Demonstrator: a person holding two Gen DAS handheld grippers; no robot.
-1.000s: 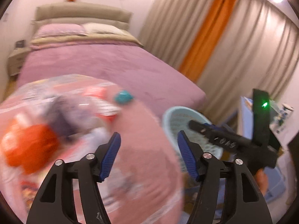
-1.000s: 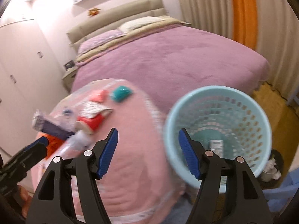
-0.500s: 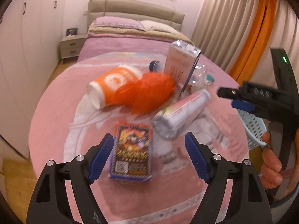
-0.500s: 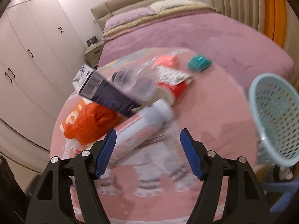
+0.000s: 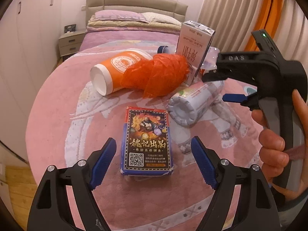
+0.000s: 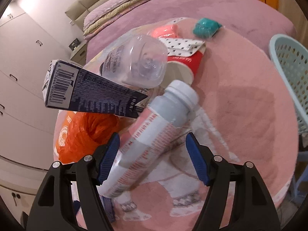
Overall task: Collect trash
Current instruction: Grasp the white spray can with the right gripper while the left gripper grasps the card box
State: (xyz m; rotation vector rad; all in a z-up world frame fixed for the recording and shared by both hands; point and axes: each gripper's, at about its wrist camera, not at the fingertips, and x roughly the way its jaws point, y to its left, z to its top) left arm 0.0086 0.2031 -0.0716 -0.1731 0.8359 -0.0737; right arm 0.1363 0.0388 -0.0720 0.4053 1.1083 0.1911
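Trash lies on a round pink table [image 5: 53, 119]. My left gripper [image 5: 153, 160] is open, its fingers either side of the near end of a dark card box [image 5: 147, 141] without touching it. Behind lie an orange cup [image 5: 115, 69], an orange bag [image 5: 159, 75], a white bottle [image 5: 194, 104] and a leaning carton [image 5: 194, 46]. My right gripper [image 6: 152, 159] is open just over the white bottle [image 6: 154, 136], which lies between its fingers. A clear bottle [image 6: 138, 63], the dark carton [image 6: 86, 92], a red cup [image 6: 184, 63] and a teal wrapper [image 6: 206, 28] lie beyond.
A light blue mesh basket [image 6: 288, 73] stands off the table's right edge. A purple bed [image 5: 125, 30] is behind the table, a nightstand [image 5: 70, 42] and white wardrobes [image 6: 23, 80] to the left, curtains [image 5: 231, 11] to the right.
Both grippers swung left from the basket toward the trash pile and came lower and closer. The left now frames the card box, the right the white bottle. Both stayed open.
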